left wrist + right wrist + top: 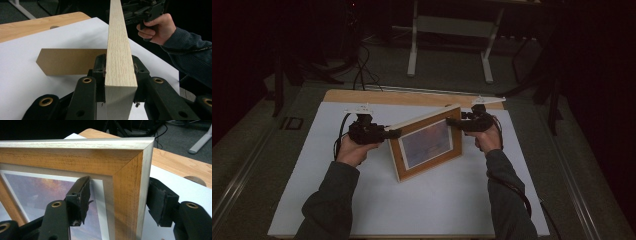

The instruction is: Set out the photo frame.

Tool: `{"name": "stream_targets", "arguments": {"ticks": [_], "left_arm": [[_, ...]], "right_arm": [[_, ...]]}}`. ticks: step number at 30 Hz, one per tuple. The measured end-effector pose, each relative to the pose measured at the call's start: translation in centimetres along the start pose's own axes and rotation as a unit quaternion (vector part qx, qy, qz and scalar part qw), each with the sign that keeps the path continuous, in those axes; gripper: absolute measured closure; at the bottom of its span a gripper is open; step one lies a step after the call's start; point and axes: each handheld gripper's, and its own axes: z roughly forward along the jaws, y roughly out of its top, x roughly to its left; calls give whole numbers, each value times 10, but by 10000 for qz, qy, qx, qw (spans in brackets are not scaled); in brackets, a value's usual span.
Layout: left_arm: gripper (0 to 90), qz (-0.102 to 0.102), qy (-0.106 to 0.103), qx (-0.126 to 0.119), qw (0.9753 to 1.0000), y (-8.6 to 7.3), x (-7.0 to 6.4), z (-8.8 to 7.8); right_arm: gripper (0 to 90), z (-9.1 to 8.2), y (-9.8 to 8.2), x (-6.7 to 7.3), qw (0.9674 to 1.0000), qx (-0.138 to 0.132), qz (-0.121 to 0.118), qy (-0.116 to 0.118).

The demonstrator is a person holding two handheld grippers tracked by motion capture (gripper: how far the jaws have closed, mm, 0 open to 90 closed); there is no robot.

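On the white surface (437,200) stood a stiff, probably glazed picture frame (427,145). The left hand-held gripper (392,133) clamped its nine-o'clock top corner, while the right hand-held gripper (453,121) straddled the three-o'clock corner, contact uncertain. Rigid wooden edges seemed the safest hold.

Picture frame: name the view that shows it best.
High view: the whole picture frame stands tilted on the table, held at both ends. Left gripper view gives just its pale top edge; right gripper view gives one front corner and some of the picture.
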Motion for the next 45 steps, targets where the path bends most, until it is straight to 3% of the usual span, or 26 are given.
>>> {"name": "stream_targets", "arguments": {"ticks": [12, 24, 35, 45], "left_arm": [[711, 15, 57, -76, 10000, 0, 3, 2], [697, -52, 58, -145, 9999, 0, 8, 4], [689, -106, 12, -129, 9999, 1, 11, 12], [610, -85, 440, -129, 9989, -7, 6, -3]], "right_arm": [[457, -8, -7, 1, 9999, -39, 87, -32], [508, -16, -12, 5, 9999, -1, 38, -130], [570, -21, -17, 6, 10000, -19, -19, -84], [620, -23, -21, 7, 9999, -115, -5, -88]]}}
